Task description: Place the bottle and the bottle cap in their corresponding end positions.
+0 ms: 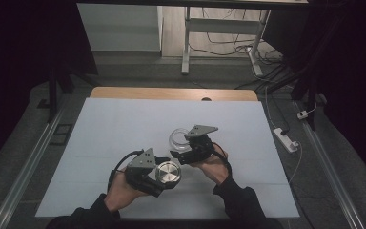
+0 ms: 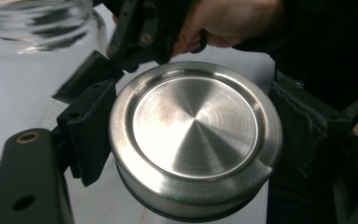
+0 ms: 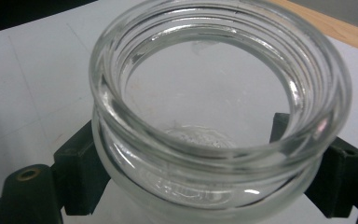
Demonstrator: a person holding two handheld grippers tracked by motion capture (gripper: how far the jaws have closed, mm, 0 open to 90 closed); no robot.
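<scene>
Your left gripper is clamped on a round brushed-steel lid, one black jaw pressed to each side of its rim. In the left gripper view the lid faces the camera: a flat centre panel with a raised rounded edge and a dark band along its lower rim. You hold it just above the white table mat, low and near your side of the table.

Your right gripper grips a clear glass jar with a threaded neck, its jaws closed on the jar's body just below the threads. In the right gripper view the jar shows its open mouth, with embossed glass at the bottom seen through the opening and the black pads bearing on both sides of the wall. The jar has no lid on it.

From the high view, the lid and the jar are near each other but apart, the lid to the lower left of the jar. In the left gripper view the jar's rim shows at the top left, with your right hand beyond the lid. A wooden table edge runs along the far side of the mat.
</scene>
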